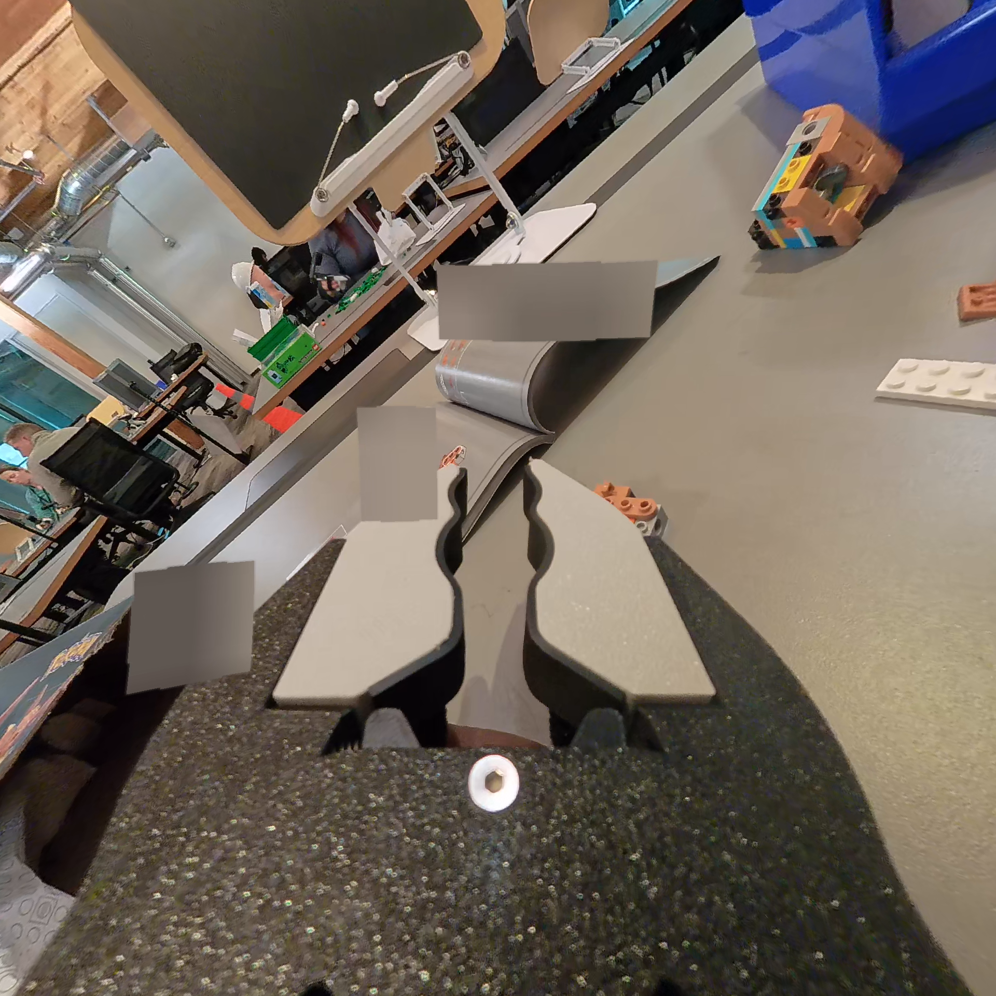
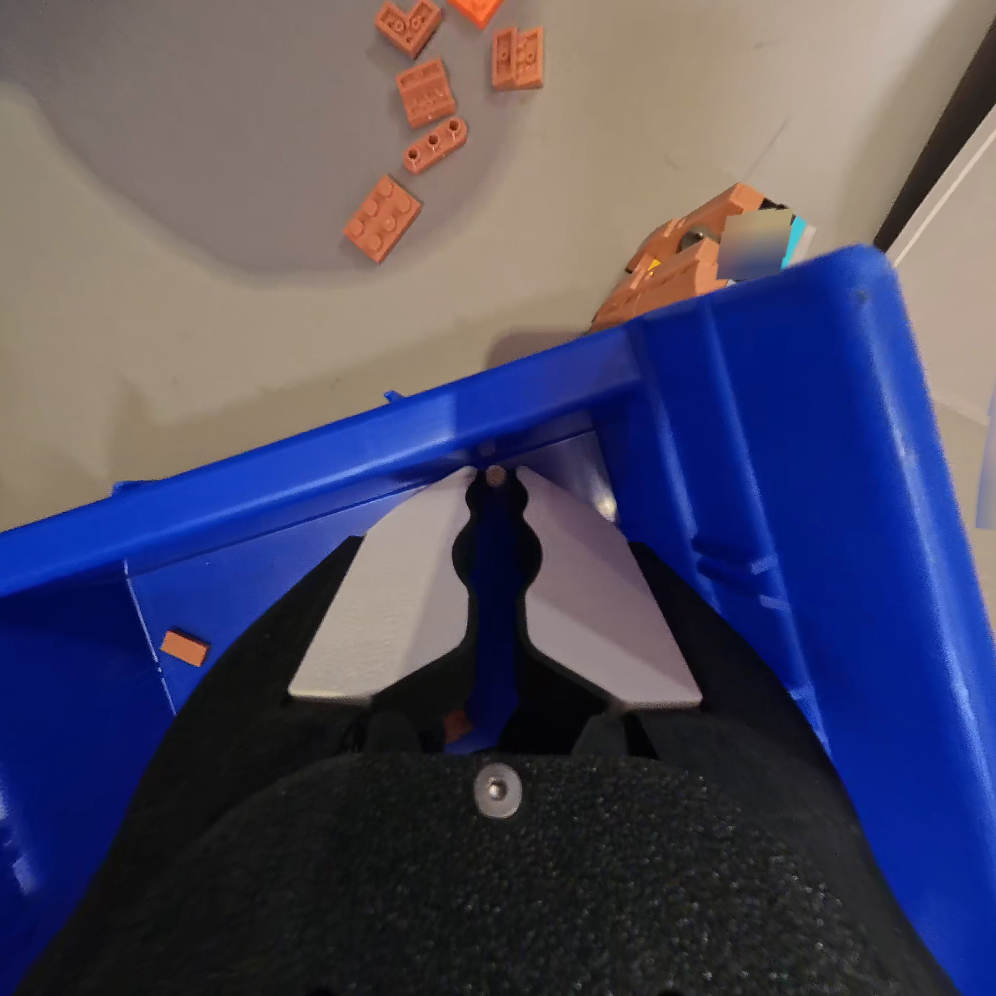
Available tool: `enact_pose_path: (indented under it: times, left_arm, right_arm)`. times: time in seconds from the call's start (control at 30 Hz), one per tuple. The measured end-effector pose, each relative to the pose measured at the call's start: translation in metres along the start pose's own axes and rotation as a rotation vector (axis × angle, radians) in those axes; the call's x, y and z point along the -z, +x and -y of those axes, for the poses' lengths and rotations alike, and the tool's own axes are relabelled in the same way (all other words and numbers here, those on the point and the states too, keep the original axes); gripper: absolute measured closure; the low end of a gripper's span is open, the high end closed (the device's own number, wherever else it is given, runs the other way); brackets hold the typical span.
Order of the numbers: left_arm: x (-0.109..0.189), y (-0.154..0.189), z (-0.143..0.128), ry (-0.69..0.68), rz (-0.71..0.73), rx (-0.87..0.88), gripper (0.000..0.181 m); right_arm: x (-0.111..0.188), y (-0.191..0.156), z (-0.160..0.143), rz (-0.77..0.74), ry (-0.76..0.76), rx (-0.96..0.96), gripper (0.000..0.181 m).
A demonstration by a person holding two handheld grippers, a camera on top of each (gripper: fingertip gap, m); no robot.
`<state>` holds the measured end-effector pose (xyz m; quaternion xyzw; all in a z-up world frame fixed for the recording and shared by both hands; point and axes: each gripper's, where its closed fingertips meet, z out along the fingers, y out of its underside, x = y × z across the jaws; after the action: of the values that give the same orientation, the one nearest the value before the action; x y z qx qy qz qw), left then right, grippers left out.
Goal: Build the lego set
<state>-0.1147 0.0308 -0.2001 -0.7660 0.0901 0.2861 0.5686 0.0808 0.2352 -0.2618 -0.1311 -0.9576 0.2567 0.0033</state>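
Small round piece: a tiny tan stud-like part [image 2: 495, 476] sits right between the tips of the right tool [image 2: 496, 475], inside the blue bin [image 2: 754, 431], close under the bin's near rim.
Right tool state: the tips are nearly together with the round piece between them; it looks pinched, though the blur leaves it unclear whether the grip is firm.
Direction that matters: the partial model [image 2: 679, 264] lies beyond the bin wall, ahead and to the right of the right tool, so the piece must rise over the rim before it can travel there.
Partial model: a brown, yellow and teal block [image 1: 814, 183] standing on the grey worktop [image 1: 754, 593], just beside the bin [image 1: 862, 70].
Nearer tool: judging from both views, the right tool is much closer to the model; the left tool [image 1: 493, 474] is well apart from it, pointing towards the open instruction booklet [image 1: 501, 388].
Left tool state: released, with a clear gap between the fingers and nothing in them.
Other bin contents: a flat brown tile [image 2: 184, 648] lies on the bin floor, left of the right tool.
Loose parts: brown plates and bricks [image 2: 382, 218] are scattered on the worktop past the bin; a white plate [image 1: 938, 385] lies to the left tool's right.
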Motion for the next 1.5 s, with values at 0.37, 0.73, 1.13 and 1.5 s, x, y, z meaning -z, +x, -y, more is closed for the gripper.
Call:
enact_pose_path:
  times: [0.37,0.73,1.13,1.5]
  left_arm:
    - [0.004,0.002,0.006,0.05,-0.03,0.018,0.162]
    - [0.028,0.067,0.033,0.163,-0.336,-0.062,0.161]
    - [0.041,0.1,0.02,0.082,-0.474,-0.194,0.157]
    - [0.037,0.094,0.035,0.115,-0.655,0.016,0.154]
  right_arm:
    - [0.079,0.001,0.035,-0.411,0.043,-0.142,0.174]
    - [-0.047,-0.056,0.151,-0.441,0.189,-0.259,0.174]
    - [-0.092,-0.028,0.164,-0.556,0.249,-0.431,0.164]
    - [-0.036,-0.001,0.179,-0.751,0.453,-0.327,0.155]
